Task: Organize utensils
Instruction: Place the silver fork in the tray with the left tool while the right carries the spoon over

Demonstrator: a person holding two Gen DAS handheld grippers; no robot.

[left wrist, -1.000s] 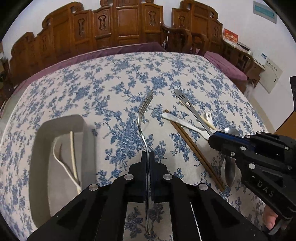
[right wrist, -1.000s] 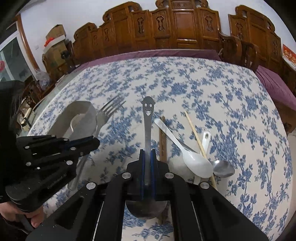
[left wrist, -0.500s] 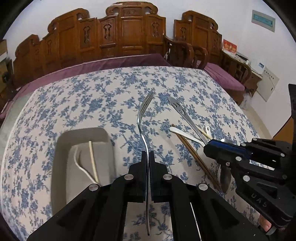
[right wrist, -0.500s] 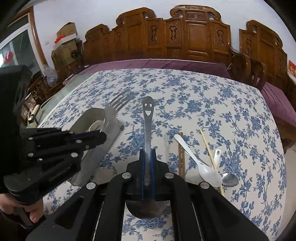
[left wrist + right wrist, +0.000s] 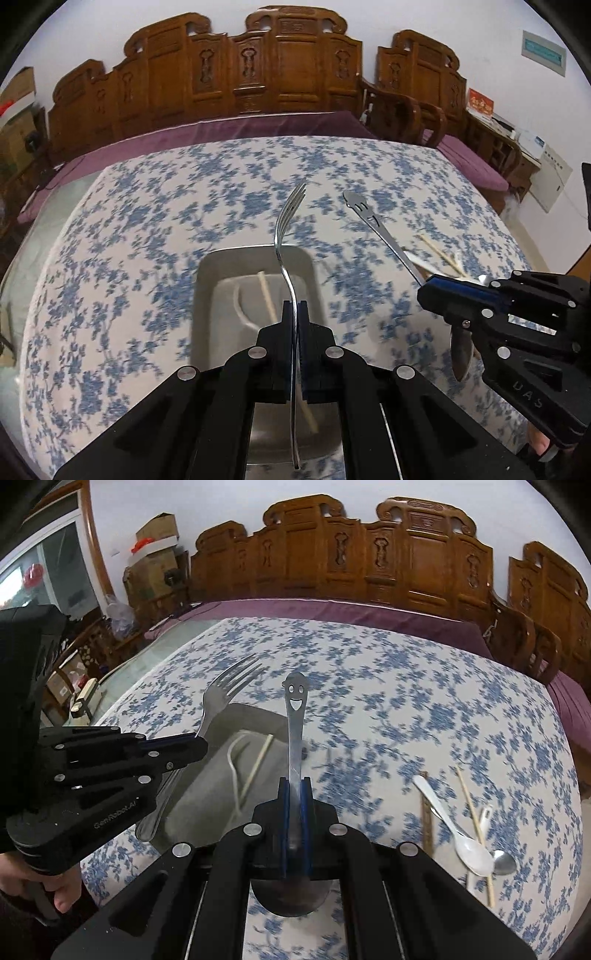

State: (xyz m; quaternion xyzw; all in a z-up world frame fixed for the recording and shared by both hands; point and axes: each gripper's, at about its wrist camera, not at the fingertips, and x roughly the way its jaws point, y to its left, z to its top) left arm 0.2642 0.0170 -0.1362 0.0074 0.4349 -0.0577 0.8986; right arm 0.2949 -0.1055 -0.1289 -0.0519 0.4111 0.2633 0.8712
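Two claws clenched: left claw (image 5: pixel 294 314) fork (image 5: pixel 286 236), right claw (image 5: pixel 294 790) spoon (image 5: pixel 294 716) | blue-floral tablecloth (image 5: pixel 147 229) | carved wooden chairs (image 5: pixel 277 74)

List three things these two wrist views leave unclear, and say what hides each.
- Spoon bowl: right wrist view, behind the right gripper.
- Tray near end: left wrist view, under the left gripper.
- Loose cutlery on the tablecloth: left wrist view, motion-blurred.
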